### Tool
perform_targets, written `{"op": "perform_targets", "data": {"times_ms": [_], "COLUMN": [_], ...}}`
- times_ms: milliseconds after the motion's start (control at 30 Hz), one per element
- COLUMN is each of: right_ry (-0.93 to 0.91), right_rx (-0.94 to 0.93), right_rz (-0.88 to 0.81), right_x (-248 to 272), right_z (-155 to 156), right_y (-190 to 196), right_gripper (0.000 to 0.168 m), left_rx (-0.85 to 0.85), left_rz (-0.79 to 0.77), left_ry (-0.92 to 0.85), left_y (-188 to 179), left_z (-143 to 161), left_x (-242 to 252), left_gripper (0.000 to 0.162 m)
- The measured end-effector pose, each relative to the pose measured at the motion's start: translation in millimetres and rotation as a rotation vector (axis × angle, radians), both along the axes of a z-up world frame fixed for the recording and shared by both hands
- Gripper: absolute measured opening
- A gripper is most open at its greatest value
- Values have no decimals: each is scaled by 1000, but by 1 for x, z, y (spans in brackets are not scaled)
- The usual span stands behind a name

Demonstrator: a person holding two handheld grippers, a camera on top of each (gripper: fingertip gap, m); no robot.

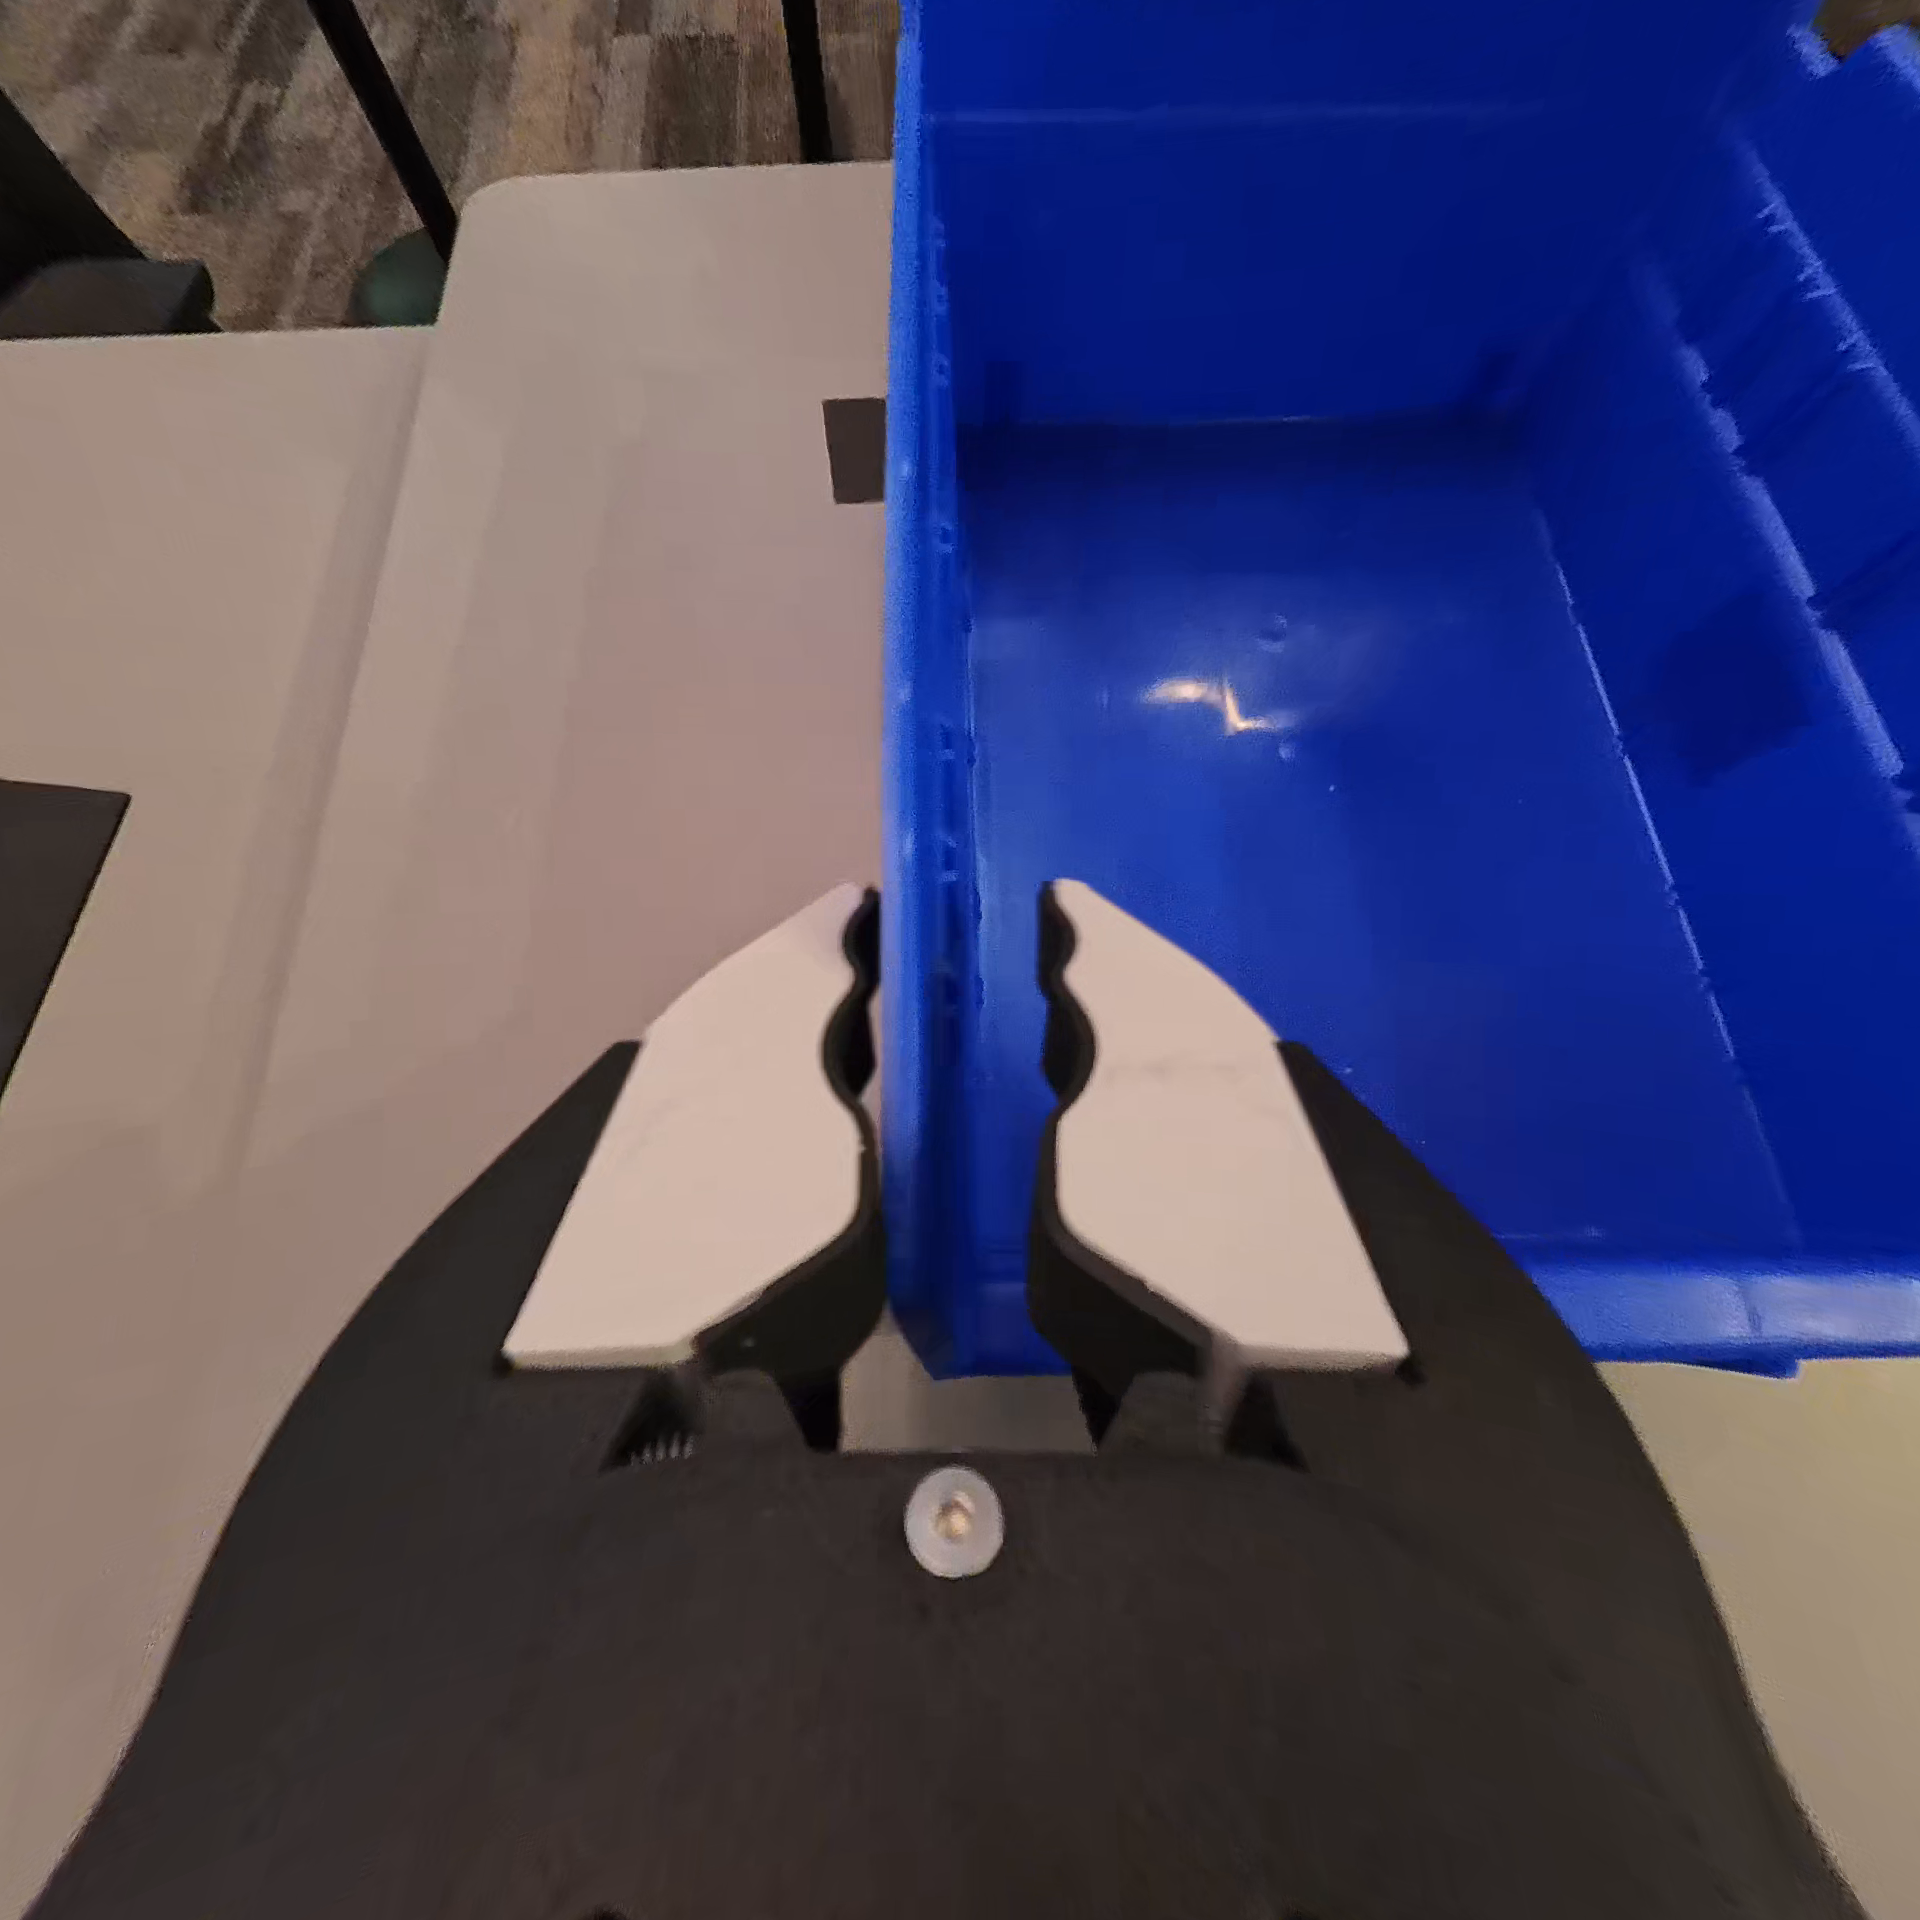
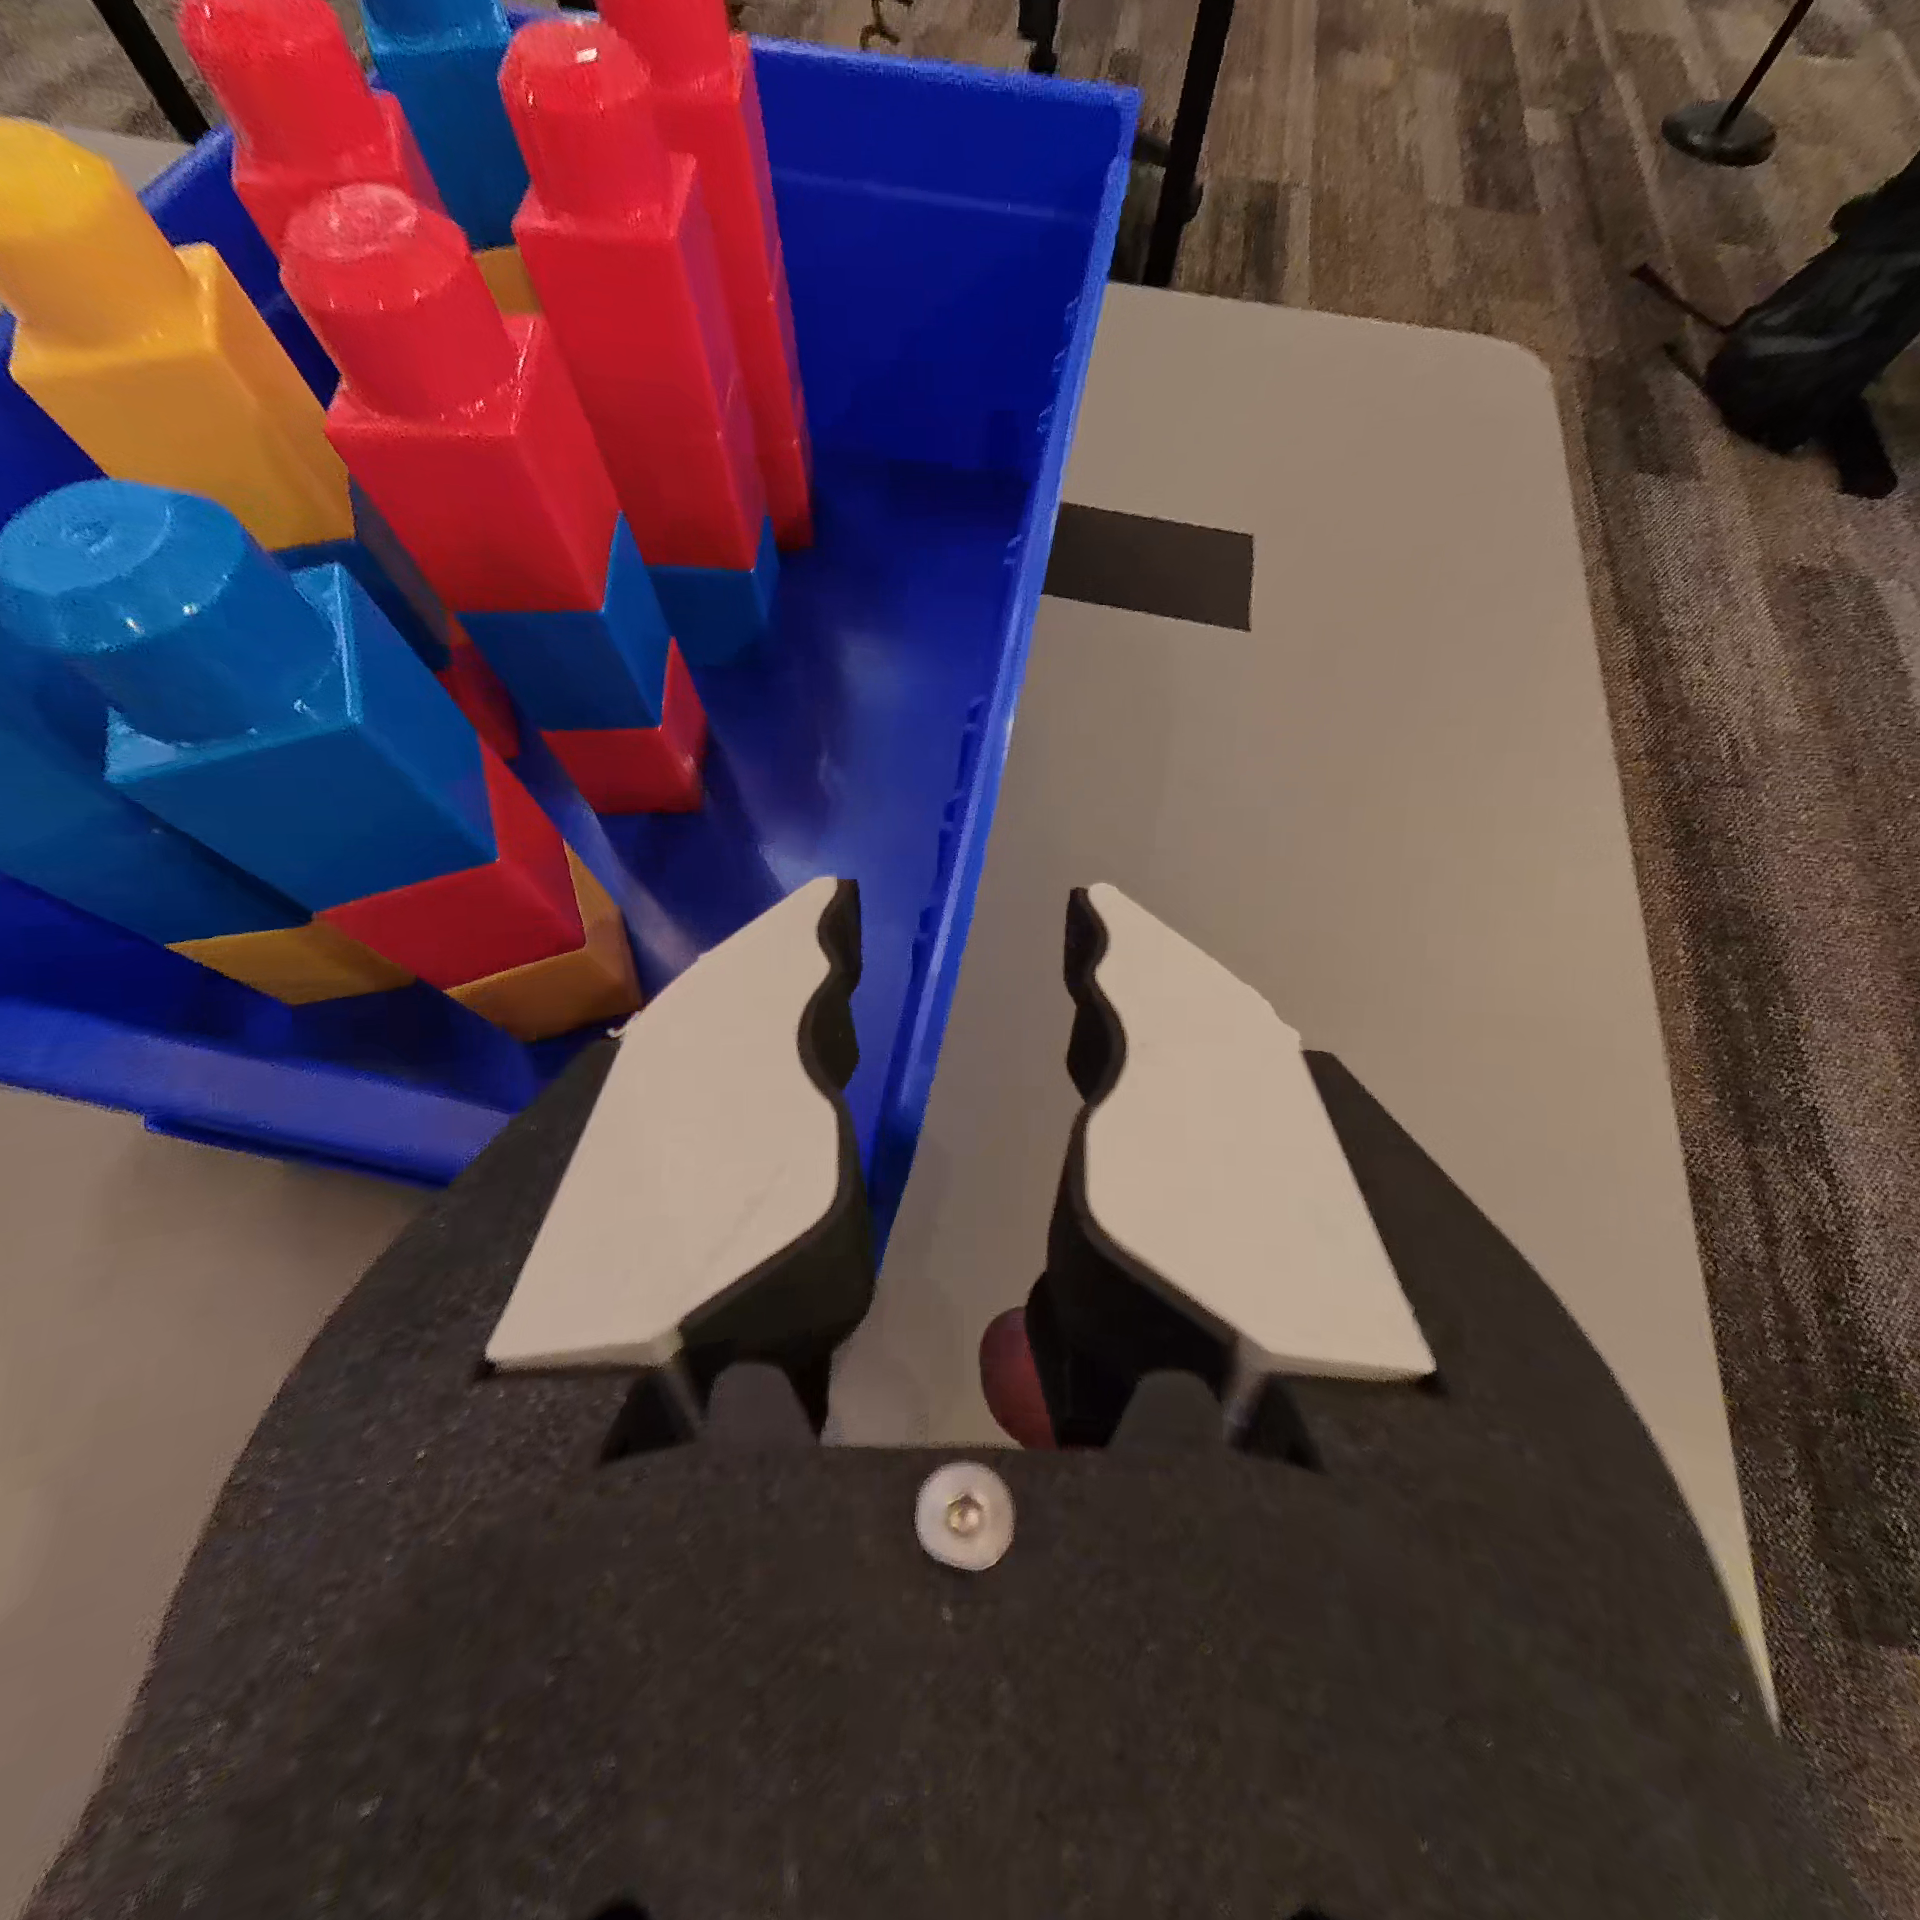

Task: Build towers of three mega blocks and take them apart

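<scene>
The left gripper (image 1: 961,904) straddles the left wall of an empty blue bin (image 1: 1351,831), one finger outside the wall and the other inside it. The outer finger lies against the wall, while a narrow gap shows between the inner finger and the wall, so the jaws stand a little apart and whether they actually clamp the wall cannot be told. The bin sits on a light grey surface (image 1: 571,675), and a piece of black tape (image 1: 854,452) on the surface touches the outside of that same wall, farther along it from the gripper. Beyond the bin's right wall, the rim of a second blue bin (image 1: 1870,135) shows.

The right gripper (image 2: 961,899) straddles the right wall of the blue bin with towers (image 2: 935,312), its left finger inside and against the wall, its right finger outside over the surface (image 2: 1351,831) with clear space between it and the wall. Its jaws are apart and close on nothing. Inside this bin stand several mega block towers, all upright, grouped toward the left and far side away from the gripped wall: a blue-topped tower (image 2: 260,717) nearest the gripper, a yellow-topped tower (image 2: 156,353) behind it, a red-topped tower (image 2: 457,436) in the middle, and further red-topped towers (image 2: 623,312) beyond. The bin floor next to the right wall is bare. A strip of black tape (image 2: 1153,566) lies on the surface just outside that wall.
</scene>
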State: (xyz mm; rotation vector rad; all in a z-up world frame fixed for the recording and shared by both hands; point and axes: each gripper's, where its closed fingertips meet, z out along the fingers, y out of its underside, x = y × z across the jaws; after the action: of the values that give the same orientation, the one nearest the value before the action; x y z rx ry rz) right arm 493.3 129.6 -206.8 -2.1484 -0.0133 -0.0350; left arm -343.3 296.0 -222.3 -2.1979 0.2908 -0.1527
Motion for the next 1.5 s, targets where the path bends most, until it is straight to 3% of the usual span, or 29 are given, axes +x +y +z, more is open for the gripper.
{"op": "perform_targets", "data": {"times_ms": [67, 267, 667, 1500], "right_ry": [13, 15, 10, 9], "right_rx": [-27, -51, -91, -131], "right_rz": [16, 36, 66, 164], "right_x": [-4, -8, -9, -48], "right_z": [-8, -13, -14, -15], "right_y": [1, 5, 2, -34], "right_gripper": [34, 8, 7, 7], "left_rx": [-14, -18, -56, -148], "left_rz": [6, -27, -98, -605], "left_ry": [15, -34, -35, -38], "left_y": [1, 2, -37, -170], "left_z": [-2, -2, -2, -3], "left_x": [-4, 2, 14, 90], "left_gripper": [10, 5, 5, 5]}}
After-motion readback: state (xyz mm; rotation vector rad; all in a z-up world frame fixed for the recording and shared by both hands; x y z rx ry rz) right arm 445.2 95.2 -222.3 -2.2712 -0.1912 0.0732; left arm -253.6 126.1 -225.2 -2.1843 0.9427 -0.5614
